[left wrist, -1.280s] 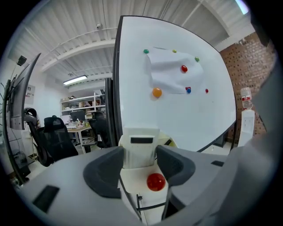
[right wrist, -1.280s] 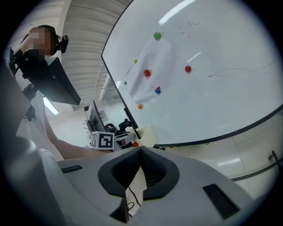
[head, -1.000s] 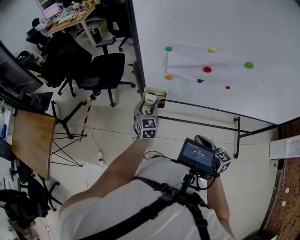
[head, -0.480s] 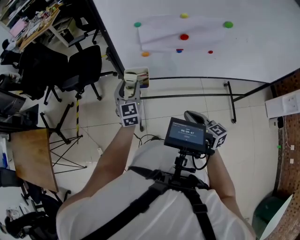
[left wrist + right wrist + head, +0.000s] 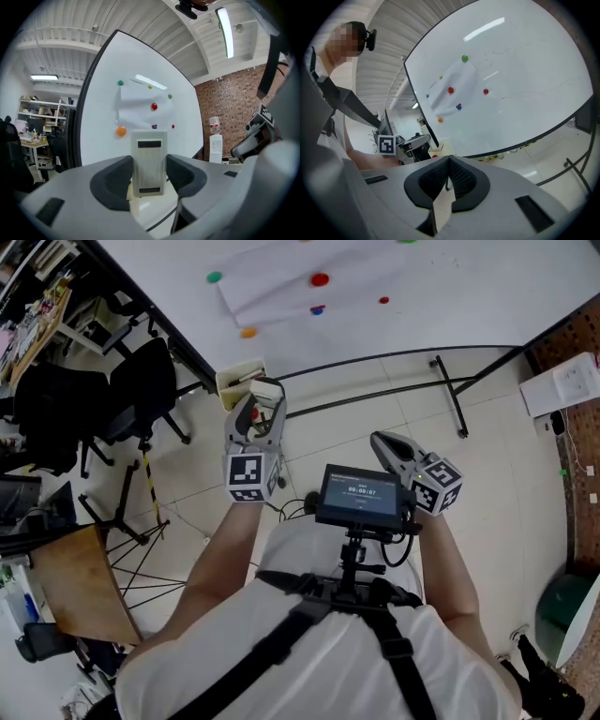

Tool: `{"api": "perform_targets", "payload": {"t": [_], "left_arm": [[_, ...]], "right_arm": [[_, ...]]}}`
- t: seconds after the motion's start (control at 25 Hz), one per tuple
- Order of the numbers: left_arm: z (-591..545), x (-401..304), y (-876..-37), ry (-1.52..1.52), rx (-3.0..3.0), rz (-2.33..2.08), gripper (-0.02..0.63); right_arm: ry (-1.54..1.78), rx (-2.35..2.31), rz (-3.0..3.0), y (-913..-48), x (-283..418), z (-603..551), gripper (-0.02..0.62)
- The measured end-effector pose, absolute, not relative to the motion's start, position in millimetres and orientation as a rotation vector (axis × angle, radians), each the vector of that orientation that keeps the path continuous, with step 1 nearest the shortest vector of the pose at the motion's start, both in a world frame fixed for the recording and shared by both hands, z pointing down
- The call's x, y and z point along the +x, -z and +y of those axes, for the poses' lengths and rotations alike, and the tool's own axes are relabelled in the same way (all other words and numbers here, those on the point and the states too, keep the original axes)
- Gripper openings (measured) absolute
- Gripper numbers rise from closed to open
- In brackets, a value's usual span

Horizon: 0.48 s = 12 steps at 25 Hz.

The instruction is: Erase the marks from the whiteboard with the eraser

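The whiteboard (image 5: 450,287) stands ahead, with a sheet of paper (image 5: 281,287) pinned on it by coloured magnets, among them a red one (image 5: 320,279) and an orange one (image 5: 247,333). Faint pen marks (image 5: 506,49) show on the board to the right of the sheet. My left gripper (image 5: 265,395) is shut on the pale eraser (image 5: 149,161), which stands upright between the pads and faces the board (image 5: 140,84) from a distance. My right gripper (image 5: 382,440) is shut and holds nothing (image 5: 448,177); it is also short of the board.
A beige box (image 5: 240,374) with pens hangs at the board's lower left corner. Black office chairs (image 5: 141,390) stand to the left, a wooden tabletop (image 5: 70,587) nearer. The board's stand legs (image 5: 450,399) cross the tiled floor. A water dispenser (image 5: 215,140) stands by a brick wall.
The left gripper has risen with the eraser and now points level at the board. The board has slid towards the top of the head view. The right gripper shifted slightly.
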<state>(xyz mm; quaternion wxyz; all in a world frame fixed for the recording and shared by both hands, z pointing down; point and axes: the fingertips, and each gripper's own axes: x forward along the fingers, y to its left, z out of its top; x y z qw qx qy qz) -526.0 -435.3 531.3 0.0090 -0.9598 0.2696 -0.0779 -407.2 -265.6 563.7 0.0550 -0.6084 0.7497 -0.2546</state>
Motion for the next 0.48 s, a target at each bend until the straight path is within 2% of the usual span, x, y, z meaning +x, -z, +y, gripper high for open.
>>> {"api": "perform_targets", "payload": {"t": [0.12,0.32,0.48], "left_arm": [[-418.9,-512.5,-543.6,0.263,-3.103,0.665,0.235],[-310.5,-521.9,-566.2,0.286,-3.36,0.236,0.235],[-293.3,-458.6,-558.9,0.364,-3.356,0.1,0.235]], "right_arm": [[0.721,-1.885,2.249,-561.7,-401.0,-265.4,0.003],[0.686,-1.947,2.211,-548.0,-416.1,-200.3,0.003],[0.564,-1.999,2.144,-520.9,-363.2,-184.9,0.003]]}}
